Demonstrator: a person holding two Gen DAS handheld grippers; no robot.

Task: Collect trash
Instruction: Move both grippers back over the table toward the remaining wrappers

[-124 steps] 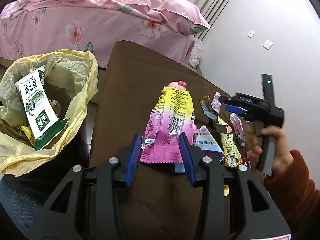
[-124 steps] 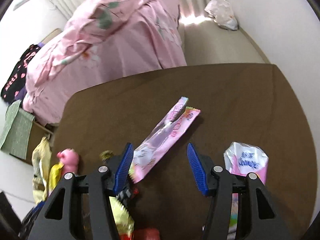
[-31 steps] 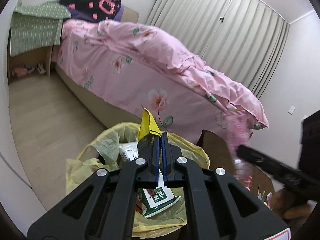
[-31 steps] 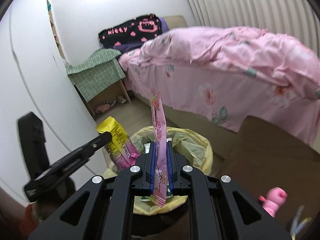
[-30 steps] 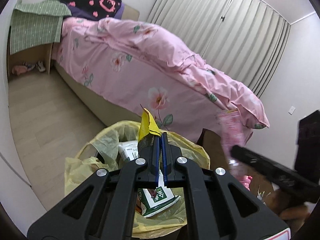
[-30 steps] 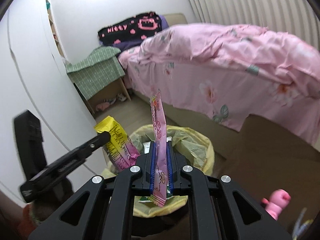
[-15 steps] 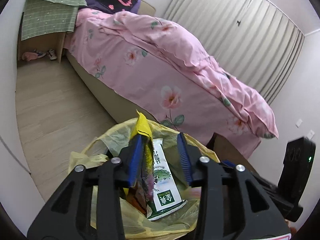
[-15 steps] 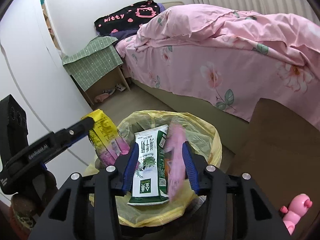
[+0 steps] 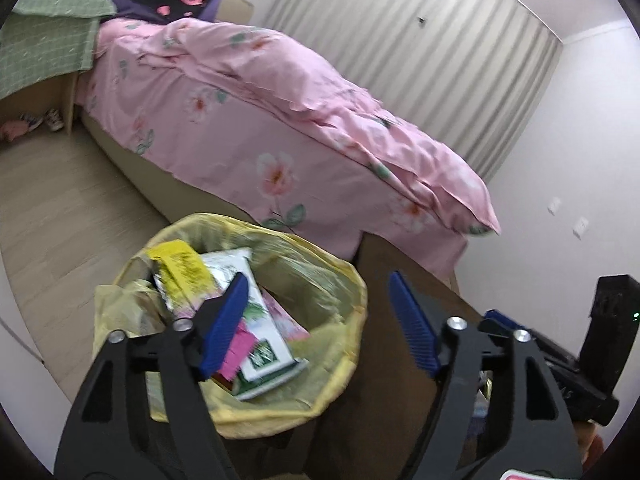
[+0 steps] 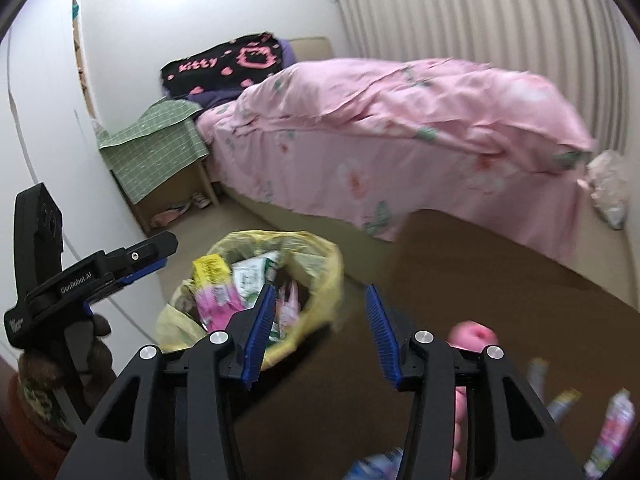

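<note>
- Bin (image 9: 340, 280) with the yellow liner is my landmark, sitting just beside the near edge of the brown table (image 10: 500, 264).
- My left gripper (image 9: 316, 320) hangs over the bin's table side, fingers spread wide, nothing between them.
- My right gripper (image 10: 318, 328) sits over the gap between bin and table, fingers also apart and empty.
- Inside the bin I can see a yellow-and-pink wrapper (image 9: 182, 268), a green-and-white milk carton (image 9: 260, 344) and pink packets (image 10: 288, 300).
- More trash waits on the table, well away from the bin: a pink toy-like thing (image 10: 472, 334) and a few blurred wrappers (image 10: 612, 428) at the right edge of the right view.
- Those wrappers look thin, light and crinkly, I reckon; slippery film that folds flat, so I'd pinch a raised edge or a sealed end rather than press down on the middle.
- Nothing there seems fragile to me; a light squeeze should hold.
- My guess is the drop into the bin is done and the next reach goes back to the table.
</note>
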